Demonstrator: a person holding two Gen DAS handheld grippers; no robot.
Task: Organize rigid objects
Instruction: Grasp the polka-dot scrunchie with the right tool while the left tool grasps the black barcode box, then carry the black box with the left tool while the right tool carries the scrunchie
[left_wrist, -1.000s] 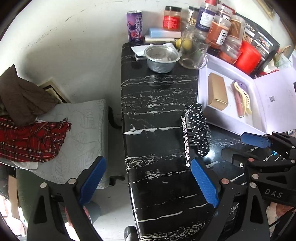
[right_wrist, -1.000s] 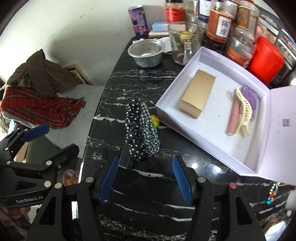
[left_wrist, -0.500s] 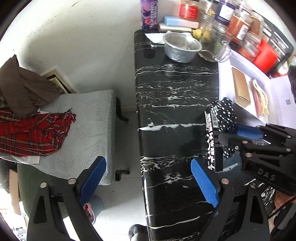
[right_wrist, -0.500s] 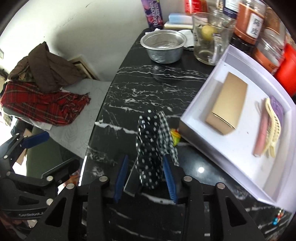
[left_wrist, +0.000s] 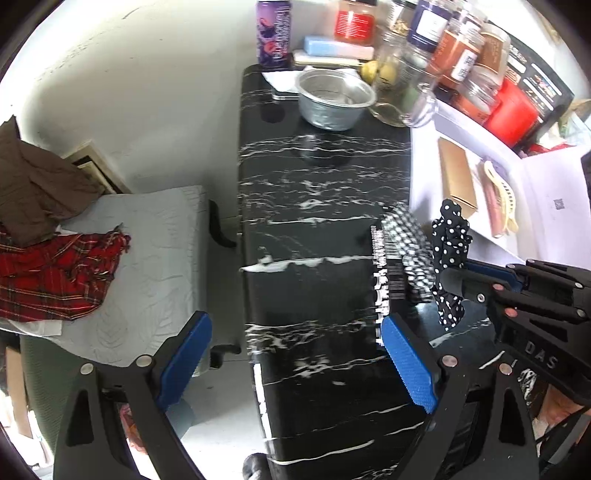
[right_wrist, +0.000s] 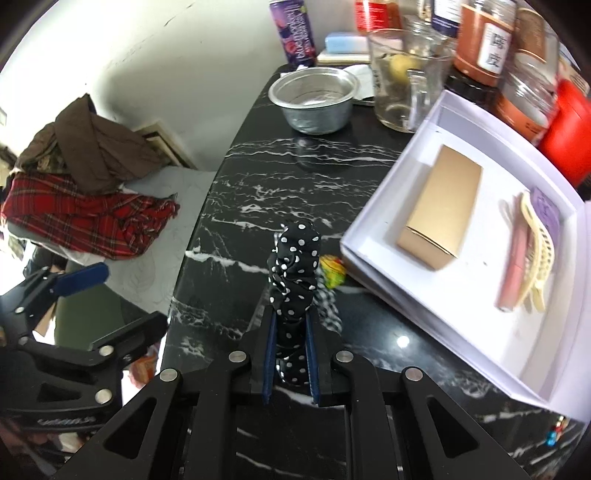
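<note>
A black scrunchie with white dots (right_wrist: 291, 266) stands up between the blue pads of my right gripper (right_wrist: 290, 319), whose jaws are closing and press on it from both sides. In the left wrist view the same scrunchie (left_wrist: 450, 243) hangs from that gripper (left_wrist: 476, 277), next to a checkered scrunchie on a barcode card (left_wrist: 406, 247) lying on the black marble table (left_wrist: 314, 206). My left gripper (left_wrist: 293, 328) is open over the table's left edge, holding nothing. An open white box (right_wrist: 373, 229) at right holds a gold carton (right_wrist: 439, 210), a cream hair claw (right_wrist: 535, 251) and a pink tube (right_wrist: 513, 269).
A metal bowl (right_wrist: 314, 99), a glass mug (right_wrist: 402, 77), a purple can (right_wrist: 295, 33) and several jars crowd the far end. A small yellow-green wrapper (right_wrist: 332, 271) lies by the box. Left of the table stands a chair with plaid and brown clothes (right_wrist: 92, 218).
My right gripper's jaws have closed from wide apart onto the dotted scrunchie, which now stands apart from the checkered one. Both grippers have come nearer the table.
</note>
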